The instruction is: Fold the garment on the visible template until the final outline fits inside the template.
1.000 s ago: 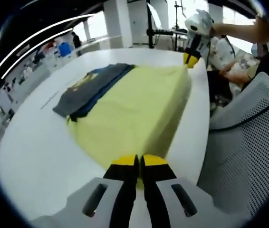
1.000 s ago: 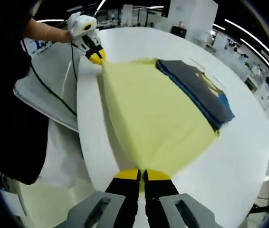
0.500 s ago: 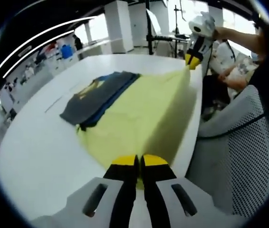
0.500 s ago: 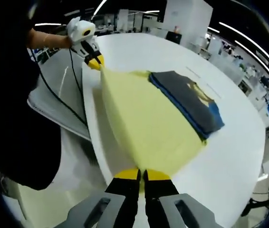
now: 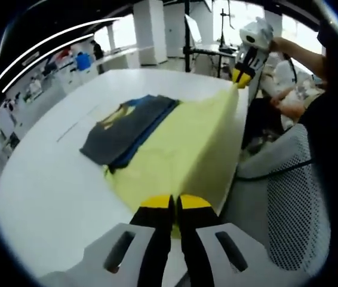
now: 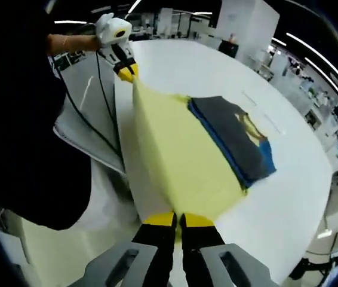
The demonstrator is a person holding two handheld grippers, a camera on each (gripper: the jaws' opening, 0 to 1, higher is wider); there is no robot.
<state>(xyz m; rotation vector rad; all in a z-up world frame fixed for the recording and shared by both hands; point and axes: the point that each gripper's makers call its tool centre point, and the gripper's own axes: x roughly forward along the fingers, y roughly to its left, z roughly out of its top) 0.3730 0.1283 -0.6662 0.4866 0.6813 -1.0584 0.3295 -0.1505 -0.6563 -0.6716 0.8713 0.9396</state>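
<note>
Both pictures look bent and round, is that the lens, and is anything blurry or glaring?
Left gripper view: fisheye bending curves the white table edge; bright window glare behind the right claw. Right gripper view: ceiling lights stretch into arcs; the yellow cloth is sharp, the far room soft.

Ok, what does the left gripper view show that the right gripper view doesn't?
Left gripper view: a black stand and a blue container beyond the table.
Right gripper view: a small dark box past the table's far edge, and pale floor below its near edge.
Both: the left gripper and right gripper, each shut on a corner of the yellow cloth, which stretches between them along the table's edge, with the folded dark garment along its far side.
</note>
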